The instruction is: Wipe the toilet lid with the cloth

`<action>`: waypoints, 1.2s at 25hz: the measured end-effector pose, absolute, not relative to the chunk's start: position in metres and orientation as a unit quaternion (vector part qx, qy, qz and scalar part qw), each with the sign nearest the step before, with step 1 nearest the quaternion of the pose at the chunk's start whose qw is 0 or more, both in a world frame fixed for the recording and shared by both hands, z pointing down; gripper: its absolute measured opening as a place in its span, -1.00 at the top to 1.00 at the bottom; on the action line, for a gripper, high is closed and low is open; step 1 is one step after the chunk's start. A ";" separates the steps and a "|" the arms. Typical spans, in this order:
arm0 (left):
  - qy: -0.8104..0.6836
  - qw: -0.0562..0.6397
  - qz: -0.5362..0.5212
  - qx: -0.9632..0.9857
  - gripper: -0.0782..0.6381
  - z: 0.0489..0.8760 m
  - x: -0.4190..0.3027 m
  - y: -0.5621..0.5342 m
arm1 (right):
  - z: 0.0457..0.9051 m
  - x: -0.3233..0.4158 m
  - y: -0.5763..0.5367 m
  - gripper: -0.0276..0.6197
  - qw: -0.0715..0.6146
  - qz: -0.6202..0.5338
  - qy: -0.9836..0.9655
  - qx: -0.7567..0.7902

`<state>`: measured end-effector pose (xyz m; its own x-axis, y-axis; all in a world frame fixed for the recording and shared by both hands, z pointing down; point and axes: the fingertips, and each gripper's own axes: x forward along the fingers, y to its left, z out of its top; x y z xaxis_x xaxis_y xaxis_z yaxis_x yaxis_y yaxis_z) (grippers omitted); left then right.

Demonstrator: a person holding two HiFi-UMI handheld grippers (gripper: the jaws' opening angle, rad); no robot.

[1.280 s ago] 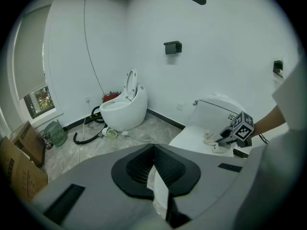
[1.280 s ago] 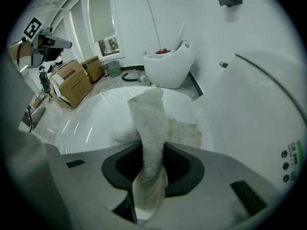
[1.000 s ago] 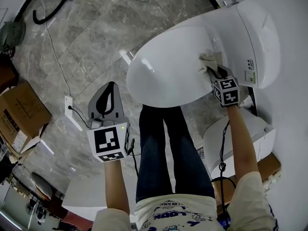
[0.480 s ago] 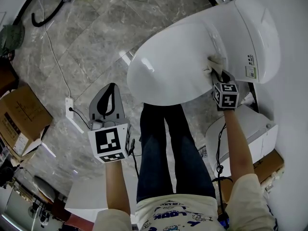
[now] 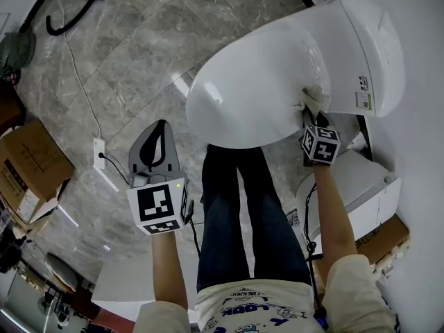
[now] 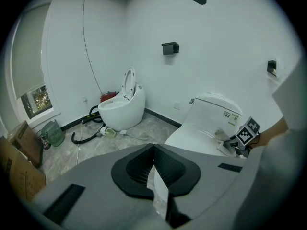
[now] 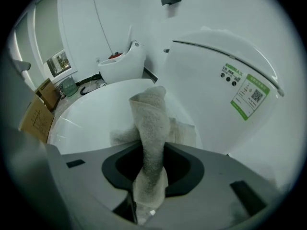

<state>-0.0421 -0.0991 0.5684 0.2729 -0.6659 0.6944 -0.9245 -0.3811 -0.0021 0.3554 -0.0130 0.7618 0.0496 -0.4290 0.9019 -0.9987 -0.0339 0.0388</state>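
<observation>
Grips the cloth [image 7: 151,128] in the right gripper [image 5: 311,114], jaws clamped tight on a twisted fold of the pale towelling. Presses the loose end flat against the toilet lid [image 5: 250,89] at its rear right edge, just beside the step up to the white tank unit [image 5: 368,40]. Shows a green-edged label [image 7: 249,97] on that unit, close to the cloth.

Holds the left gripper [image 5: 157,141] well apart from the toilet, over the grey marble floor [image 5: 125,61], jaws pressed together with nothing between them. Points it toward the room, with the lid and the right gripper off to the right in the left gripper view.

Stands in dark jeans [image 5: 239,214] right at the front of the closed lid.

Further out: a white power strip [image 5: 99,151] on the floor, a cardboard box [image 5: 28,165] at the left edge, a black hose [image 5: 52,25] near the top, and a second toilet [image 6: 122,107] with its lid raised, against the far wall.
</observation>
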 end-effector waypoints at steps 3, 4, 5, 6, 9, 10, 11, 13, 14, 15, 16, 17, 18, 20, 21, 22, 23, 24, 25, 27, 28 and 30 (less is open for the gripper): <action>-0.518 0.210 0.310 0.769 0.77 0.570 -0.046 -0.095 | 0.764 0.347 -0.003 0.60 0.369 0.383 -0.569 0.628; -0.519 0.211 0.310 0.769 0.77 0.571 -0.048 -0.093 | 0.764 0.343 0.001 0.60 0.366 0.386 -0.565 0.631; -0.519 0.212 0.309 0.768 0.77 0.571 -0.050 -0.092 | 0.765 0.339 0.004 0.60 0.363 0.389 -0.561 0.634; -0.521 0.213 0.308 0.767 0.77 0.571 -0.052 -0.091 | 0.765 0.334 0.006 0.60 0.360 0.391 -0.558 0.637; -0.524 0.217 0.305 0.766 0.77 0.572 -0.057 -0.088 | 0.765 0.321 0.013 0.61 0.352 0.399 -0.548 0.646; -0.525 0.217 0.304 0.765 0.77 0.572 -0.059 -0.087 | 0.766 0.316 0.015 0.61 0.350 0.401 -0.546 0.647; -0.526 0.218 0.304 0.764 0.77 0.573 -0.060 -0.087 | 0.767 0.311 0.017 0.61 0.348 0.403 -0.545 0.648; -0.529 0.219 0.302 0.762 0.77 0.574 -0.064 -0.085 | 0.768 0.300 0.022 0.61 0.343 0.408 -0.545 0.648; -0.531 0.220 0.301 0.761 0.77 0.575 -0.067 -0.084 | 0.769 0.294 0.024 0.61 0.339 0.410 -0.545 0.648; -0.533 0.221 0.301 0.759 0.77 0.575 -0.069 -0.084 | 0.770 0.288 0.026 0.61 0.335 0.414 -0.545 0.648; -0.535 0.222 0.301 0.758 0.77 0.575 -0.072 -0.083 | 0.770 0.282 0.028 0.61 0.332 0.417 -0.545 0.648; -0.536 0.223 0.300 0.757 0.77 0.576 -0.075 -0.082 | 0.771 0.275 0.030 0.61 0.330 0.419 -0.545 0.647; -0.538 0.224 0.300 0.756 0.77 0.576 -0.078 -0.081 | 0.771 0.268 0.033 0.61 0.329 0.422 -0.546 0.645; -0.541 0.226 0.300 0.753 0.77 0.578 -0.083 -0.078 | 0.772 0.251 0.036 0.61 0.332 0.424 -0.552 0.637; -0.543 0.227 0.300 0.751 0.77 0.578 -0.085 -0.077 | 0.773 0.242 0.037 0.61 0.335 0.423 -0.556 0.632; -0.545 0.228 0.299 0.750 0.77 0.579 -0.086 -0.076 | 0.774 0.234 0.038 0.61 0.338 0.423 -0.561 0.626; -0.546 0.229 0.298 0.748 0.77 0.580 -0.088 -0.075 | 0.775 0.226 0.040 0.61 0.340 0.423 -0.566 0.621; -0.548 0.231 0.297 0.747 0.77 0.580 -0.089 -0.073 | 0.775 0.219 0.041 0.61 0.342 0.423 -0.569 0.617; -0.549 0.232 0.296 0.746 0.77 0.581 -0.091 -0.072 | 0.776 0.211 0.042 0.61 0.342 0.423 -0.572 0.614; -0.551 0.234 0.295 0.745 0.77 0.582 -0.095 -0.069 | 0.777 0.197 0.043 0.61 0.342 0.424 -0.575 0.611; -0.553 0.234 0.294 0.744 0.77 0.583 -0.098 -0.068 | 0.778 0.190 0.044 0.61 0.342 0.424 -0.576 0.609; -0.556 0.236 0.294 0.741 0.77 0.584 -0.102 -0.064 | 0.779 0.178 0.045 0.61 0.344 0.424 -0.580 0.604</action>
<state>-0.1019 -0.0642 0.5843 0.2084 -0.6855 0.6977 -0.9628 -0.2691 0.0232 0.1781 0.0446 0.7790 -0.0334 -0.4097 0.9116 -0.9930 -0.0896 -0.0766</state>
